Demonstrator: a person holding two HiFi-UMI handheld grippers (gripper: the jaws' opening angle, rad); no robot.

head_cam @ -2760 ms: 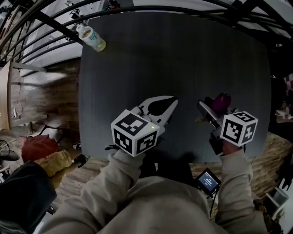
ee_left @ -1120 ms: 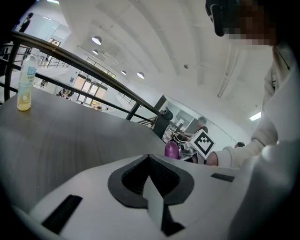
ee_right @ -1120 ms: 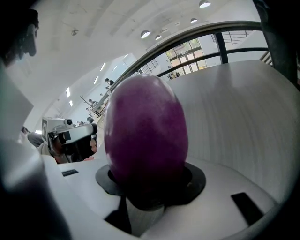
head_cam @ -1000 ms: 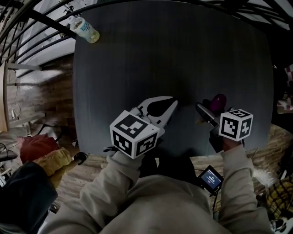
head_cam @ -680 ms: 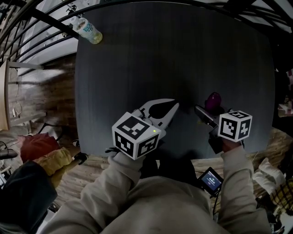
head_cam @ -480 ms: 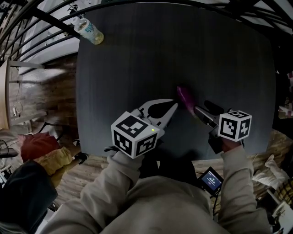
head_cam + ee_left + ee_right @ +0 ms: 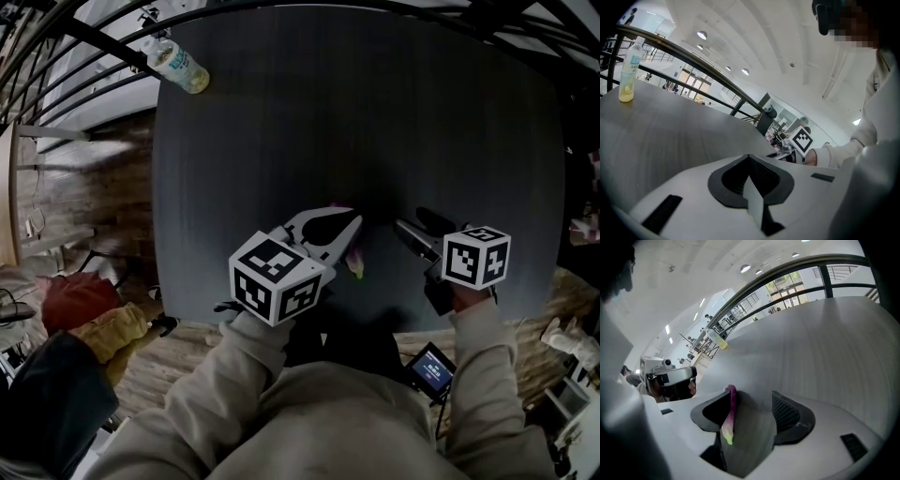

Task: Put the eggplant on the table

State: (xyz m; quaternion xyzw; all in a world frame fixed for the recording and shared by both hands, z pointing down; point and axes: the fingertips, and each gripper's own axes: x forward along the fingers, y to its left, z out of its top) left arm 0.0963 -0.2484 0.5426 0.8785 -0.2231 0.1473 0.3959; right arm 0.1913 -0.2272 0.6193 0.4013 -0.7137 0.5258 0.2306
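1. The eggplant [image 7: 354, 263] lies on the table [image 7: 281, 141], just beside the closed left gripper [image 7: 352, 223].
2. Its long axis runs away from the person, green stem end nearest them.
3. The right gripper [image 7: 750, 401] has just been opening; its jaws stand wide, and the eggplant shows in the gap, unpressed.

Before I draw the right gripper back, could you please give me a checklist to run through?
1. Eggplant down on the table: ok.
2. Right gripper open; its fingers have just been opening, nothing gripped between them: ok.
3. Eggplant settled, not rolling: cannot tell.
4. Left gripper shut and empty: ok.
5. Bottle far from both grippers: ok.
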